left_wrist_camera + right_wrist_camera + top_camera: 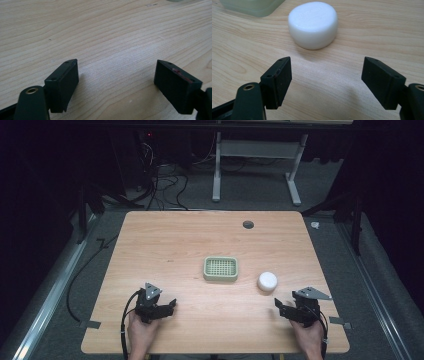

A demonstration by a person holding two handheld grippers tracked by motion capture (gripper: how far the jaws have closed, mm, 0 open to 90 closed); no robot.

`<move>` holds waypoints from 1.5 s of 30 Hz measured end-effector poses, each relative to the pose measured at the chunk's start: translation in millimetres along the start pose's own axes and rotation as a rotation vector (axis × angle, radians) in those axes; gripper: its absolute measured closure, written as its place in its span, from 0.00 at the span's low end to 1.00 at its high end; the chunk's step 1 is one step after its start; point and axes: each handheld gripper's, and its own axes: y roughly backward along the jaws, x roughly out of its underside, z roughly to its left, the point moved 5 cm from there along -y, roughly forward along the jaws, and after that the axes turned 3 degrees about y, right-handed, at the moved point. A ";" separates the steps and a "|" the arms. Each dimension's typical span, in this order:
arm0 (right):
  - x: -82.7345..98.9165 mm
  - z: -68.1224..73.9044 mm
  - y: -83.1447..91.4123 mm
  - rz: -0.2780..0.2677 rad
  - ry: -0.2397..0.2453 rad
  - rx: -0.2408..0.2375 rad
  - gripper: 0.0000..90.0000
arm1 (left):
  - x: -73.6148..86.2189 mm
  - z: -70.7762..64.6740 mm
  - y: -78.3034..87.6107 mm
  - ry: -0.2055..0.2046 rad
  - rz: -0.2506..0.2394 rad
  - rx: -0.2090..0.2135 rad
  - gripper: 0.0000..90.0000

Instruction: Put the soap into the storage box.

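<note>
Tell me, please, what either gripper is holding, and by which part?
Nothing: both the left gripper and right gripper have open, empty jaws; the soap lies untouched ahead.

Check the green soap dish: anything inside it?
The green soap dish shows only its slotted grid floor; nothing lies on it. The white soap bar sits beside it on the table. Beneath the grid is hidden.

The soap (312, 23) is plain white, the dish (220, 268) pale green with a dotted grid, the worktop (175, 245) light wood grain.

Dim, dark-edged overhead; sharp close-ups
</note>
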 end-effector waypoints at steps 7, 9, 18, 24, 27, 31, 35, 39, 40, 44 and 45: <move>-8.1 5.2 -4.6 0.004 0.012 -0.011 0.26 | 0.0 0.0 0.0 0.000 0.000 0.000 0.22; -11.2 7.2 -7.1 0.015 0.015 -0.019 0.25 | 0.0 0.0 0.0 0.000 0.000 0.000 0.22; -24.6 12.5 -14.9 0.020 0.027 -0.034 0.22 | 0.0 0.0 0.0 0.000 0.000 0.000 0.22; -30.7 12.3 -22.7 0.032 0.029 -0.031 0.20 | 0.0 0.0 0.0 0.000 0.000 0.000 0.22; -33.4 11.7 -27.4 0.035 0.022 -0.035 0.20 | 0.0 0.0 0.0 0.000 0.000 0.000 0.22; -36.7 11.2 -31.7 0.040 0.014 -0.036 0.19 | 0.0 0.0 0.0 0.000 0.000 0.000 0.22; -40.3 9.7 -36.3 0.038 0.014 -0.038 0.18 | 0.0 0.0 0.0 0.000 0.000 0.001 0.22; -42.8 9.6 -39.6 0.046 0.011 -0.038 0.18 | 0.0 0.0 0.0 0.000 0.000 0.001 0.22; -43.9 9.6 -40.0 0.044 0.010 -0.037 0.18 | 0.0 0.0 0.0 0.000 0.000 0.001 0.22; -48.8 9.1 -42.3 0.042 0.016 -0.033 0.17 | 0.0 0.0 0.0 0.000 0.000 0.001 0.22; -49.9 9.5 -42.7 0.047 0.015 -0.034 0.17 | 0.0 0.0 0.0 0.000 0.000 0.001 0.22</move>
